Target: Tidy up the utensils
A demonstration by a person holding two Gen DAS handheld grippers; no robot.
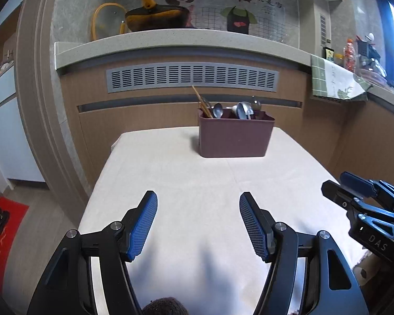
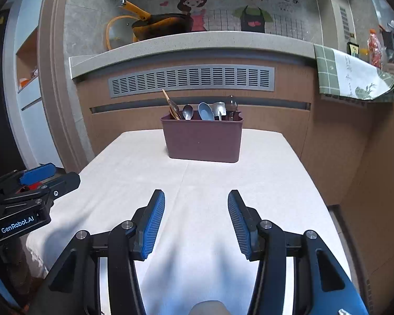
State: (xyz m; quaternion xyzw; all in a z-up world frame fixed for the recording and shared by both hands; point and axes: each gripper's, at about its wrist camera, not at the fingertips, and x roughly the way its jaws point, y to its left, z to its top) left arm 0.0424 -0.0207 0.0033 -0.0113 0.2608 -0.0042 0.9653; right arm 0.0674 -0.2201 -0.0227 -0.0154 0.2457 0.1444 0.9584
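Note:
A maroon utensil caddy (image 1: pixel 235 137) (image 2: pixel 203 139) stands at the far end of the table with the white cloth (image 1: pixel 197 183) (image 2: pixel 202 183). In it stand wooden chopsticks (image 1: pixel 202 103) (image 2: pixel 170 105), metal spoons (image 1: pixel 218 110) (image 2: pixel 187 111) and a blue spoon (image 2: pixel 206 111). My left gripper (image 1: pixel 198 204) is open and empty above the near part of the table. My right gripper (image 2: pixel 196 203) is also open and empty beside it. Each gripper also shows from the side in the other's view, the right one (image 1: pixel 336 183) and the left one (image 2: pixel 63 176).
Behind the table is a wooden counter front with a grey vent (image 1: pixel 191 77) (image 2: pixel 191 80). A yellow-handled pan (image 1: pixel 155 17) (image 2: pixel 162 23) and a glass lid sit on the counter top. A green cloth (image 1: pixel 336 80) (image 2: pixel 352 76) hangs at the right.

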